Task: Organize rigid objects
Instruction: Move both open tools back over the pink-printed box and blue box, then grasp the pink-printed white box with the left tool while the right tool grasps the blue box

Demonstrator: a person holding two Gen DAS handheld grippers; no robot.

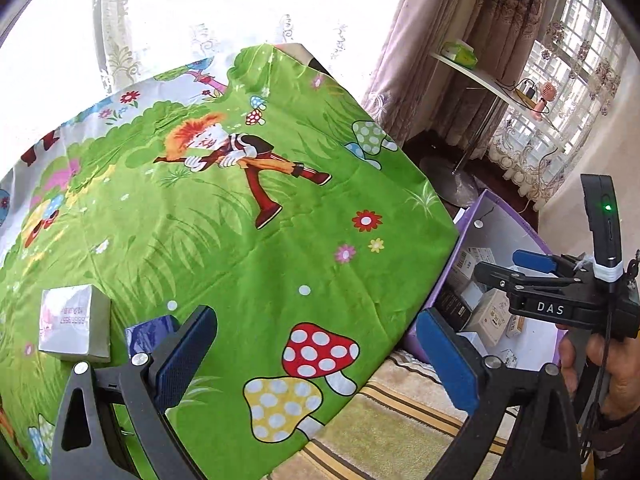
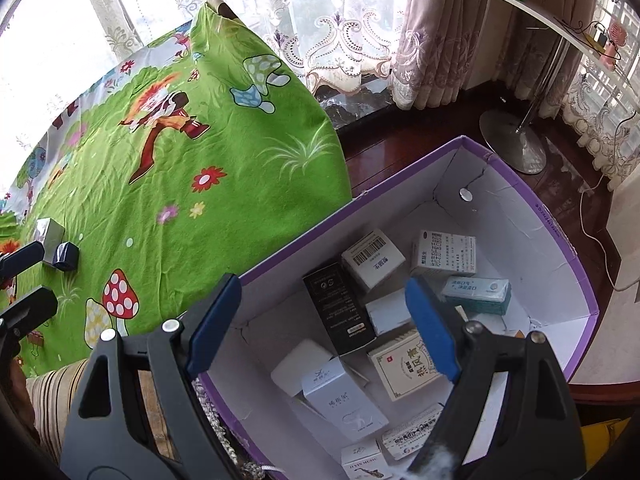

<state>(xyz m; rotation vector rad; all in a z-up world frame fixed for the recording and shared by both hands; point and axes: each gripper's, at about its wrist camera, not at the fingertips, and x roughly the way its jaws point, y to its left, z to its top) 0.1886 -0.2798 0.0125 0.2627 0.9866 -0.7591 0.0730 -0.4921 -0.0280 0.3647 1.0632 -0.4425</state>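
Both grippers stand wide and hold nothing. The left gripper hangs over the green surface, near a silver box and a blue box. The right gripper hangs over the purple bin of small boxes.

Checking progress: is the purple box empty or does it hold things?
Not empty: the purple box holds about ten small cartons, among them a black carton.

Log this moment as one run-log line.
left gripper: open, empty | right gripper: open, over purple box | silver box, blue box: on cloth
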